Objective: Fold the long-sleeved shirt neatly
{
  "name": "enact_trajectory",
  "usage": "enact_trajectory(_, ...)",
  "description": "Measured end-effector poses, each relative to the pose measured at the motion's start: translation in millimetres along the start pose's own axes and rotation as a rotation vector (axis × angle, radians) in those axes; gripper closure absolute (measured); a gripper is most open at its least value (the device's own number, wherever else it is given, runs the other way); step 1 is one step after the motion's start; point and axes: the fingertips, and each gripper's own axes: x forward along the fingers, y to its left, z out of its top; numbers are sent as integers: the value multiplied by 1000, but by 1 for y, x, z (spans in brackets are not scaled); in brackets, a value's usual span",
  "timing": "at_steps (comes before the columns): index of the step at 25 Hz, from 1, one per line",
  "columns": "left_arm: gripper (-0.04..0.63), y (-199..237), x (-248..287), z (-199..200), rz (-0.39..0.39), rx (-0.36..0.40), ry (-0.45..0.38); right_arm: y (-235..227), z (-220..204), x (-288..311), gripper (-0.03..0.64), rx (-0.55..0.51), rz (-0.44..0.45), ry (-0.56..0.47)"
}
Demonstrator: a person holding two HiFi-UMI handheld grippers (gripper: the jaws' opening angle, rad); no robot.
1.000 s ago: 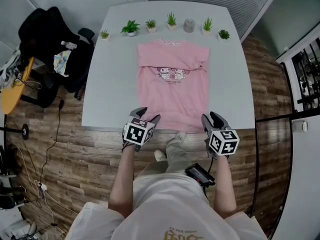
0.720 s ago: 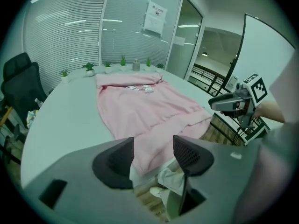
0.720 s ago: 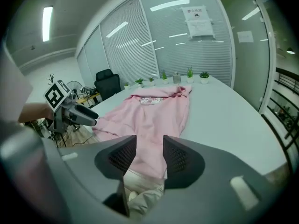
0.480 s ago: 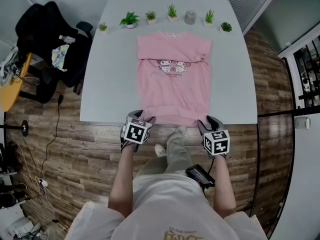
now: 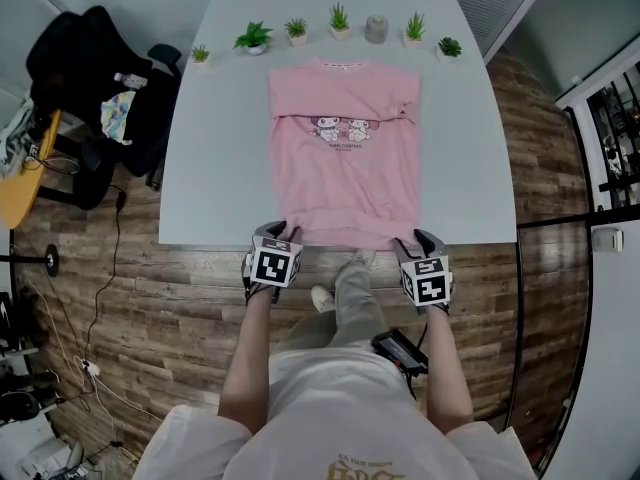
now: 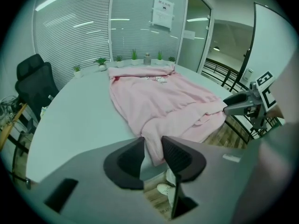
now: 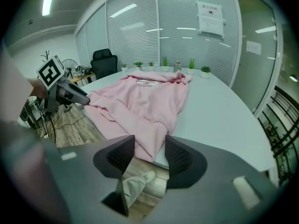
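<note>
A pink long-sleeved shirt (image 5: 343,158) lies flat on the white table (image 5: 220,148). Its sleeves are folded in across the chest and its hem hangs at the near edge. My left gripper (image 5: 278,232) is at the hem's left corner. In the left gripper view the jaws (image 6: 153,141) have just been closing; the shirt (image 6: 154,97) corner lies between them with a gap still showing. My right gripper (image 5: 415,243) is at the hem's right corner. Its jaws (image 7: 150,141) have just been opening and stand apart around the shirt (image 7: 140,101) edge.
A row of small potted plants (image 5: 252,36) and a grey pot (image 5: 377,28) lines the table's far edge. A black chair (image 5: 90,78) with things on it stands to the left. The person's leg and shoe (image 5: 350,288) are under the near edge, on wood flooring.
Both grippers have moved forward from in front of the table to the shirt's hem corners. The left jaws have narrowed.
</note>
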Motion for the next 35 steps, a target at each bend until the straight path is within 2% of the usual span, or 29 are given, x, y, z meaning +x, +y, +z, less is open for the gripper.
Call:
enact_trajectory(3, 517, 2, 0, 1, 9, -14, 0, -2, -4, 3, 436, -7, -16, 19)
enact_trajectory(7, 557, 4, -1, 1, 18, -33, -8, -2, -3, 2, 586, -15, -21, 18)
enact_trajectory(15, 561, 9, -11, 6, 18, -59, -30, -5, 11, -9, 590, 20, -6, -22)
enact_trajectory(21, 563, 12, -25, 13, 19, -68, -56, -7, 28, -25, 592, 93, 17, -86)
enact_trajectory(30, 561, 27, -64, 46, 12, -110, -157, -9, 81, -57, 592, 89, 40, -207)
enact_trajectory(35, 561, 34, -87, 65, 12, -106, -206, -10, 104, -72, 591, 97, 51, -267)
